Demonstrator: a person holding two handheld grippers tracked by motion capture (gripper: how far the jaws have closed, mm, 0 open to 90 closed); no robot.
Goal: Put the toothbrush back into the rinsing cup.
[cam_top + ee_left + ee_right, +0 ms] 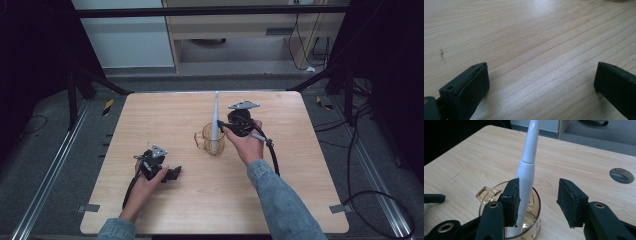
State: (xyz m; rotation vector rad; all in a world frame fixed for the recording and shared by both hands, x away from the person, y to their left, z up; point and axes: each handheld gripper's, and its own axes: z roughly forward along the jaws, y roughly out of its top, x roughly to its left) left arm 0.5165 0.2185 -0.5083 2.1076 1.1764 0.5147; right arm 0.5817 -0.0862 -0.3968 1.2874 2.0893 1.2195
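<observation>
A clear amber cup (212, 144) with a handle stands near the middle of the wooden table (165, 120). A long white tapered stick (215, 116) leans upright in it. My right gripper (223, 126) is just right of the cup, level with the stick. In the right gripper view the stick (526, 175) rises out of the cup (535, 220) beside the left pad, and the right pad stands well apart from it, so the right gripper (539, 187) is open. My left gripper (175, 173) rests low on the table at the front left. It is open (541, 72) with only bare wood between the jaws.
A round cable hole (621, 175) sits in the tabletop to the right in the right gripper view. A jaw of the left gripper (434, 198) shows at that view's left edge. Cables trail from both grippers. Dark frame bars and floor cables surround the table.
</observation>
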